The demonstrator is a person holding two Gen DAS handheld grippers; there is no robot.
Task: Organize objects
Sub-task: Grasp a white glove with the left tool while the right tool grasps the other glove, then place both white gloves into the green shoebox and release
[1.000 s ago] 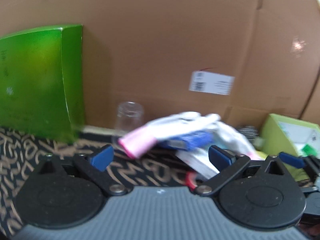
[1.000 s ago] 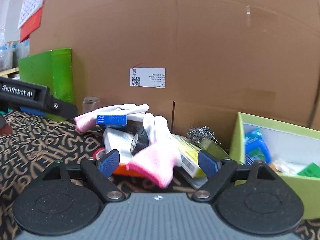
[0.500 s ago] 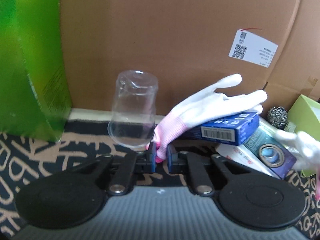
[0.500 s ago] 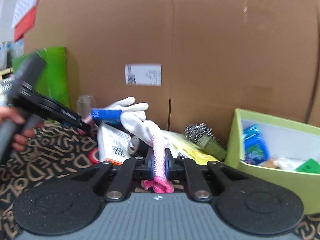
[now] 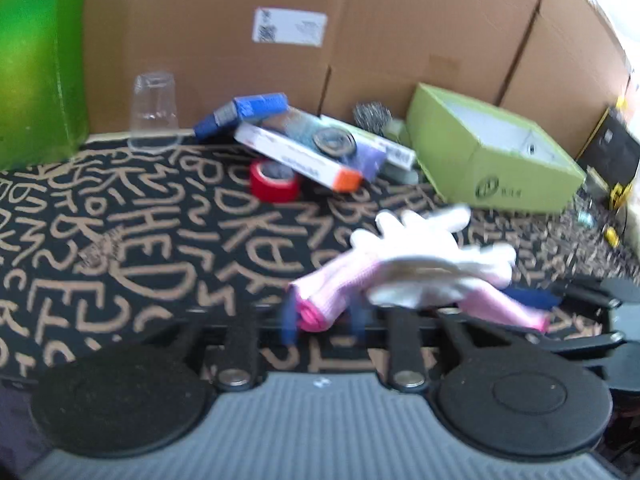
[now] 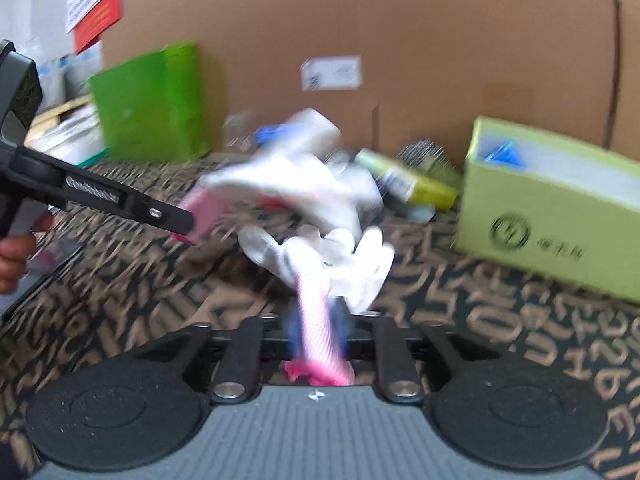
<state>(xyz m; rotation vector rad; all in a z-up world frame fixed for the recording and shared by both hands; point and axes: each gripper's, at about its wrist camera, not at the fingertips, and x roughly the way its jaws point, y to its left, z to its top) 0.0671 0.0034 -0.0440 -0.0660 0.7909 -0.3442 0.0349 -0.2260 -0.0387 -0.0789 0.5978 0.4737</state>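
Two white gloves with pink cuffs lie together on the patterned cloth [image 5: 120, 240], clear of the pile. My left gripper [image 5: 322, 318] has the cuff of one glove [image 5: 320, 300] between its blue pads. Its jaws are opening and the cuff sits loosely in the gap. My right gripper [image 6: 318, 326] still pinches the narrow cuff of the other glove [image 6: 320, 320] as its jaws start to open. The left gripper [image 6: 180, 220] reaches in from the left with its glove's cuff [image 6: 204, 212] at the tip. Both views are blurred.
An open light green box [image 5: 500, 168] stands at the right, a tall green box [image 5: 40, 60] at the left. An upturned clear cup [image 5: 154, 108], red tape roll [image 5: 274, 180], stacked packets [image 5: 312, 148] and a steel scourer [image 5: 372, 114] sit along the cardboard wall [image 5: 400, 20]. A hand [image 6: 12, 256] holds the left gripper.
Both grippers closed on a glove cuff at the pile, then drew back and carried the gloves onto the near cloth. The pads now stand a little wider than half a second ago.
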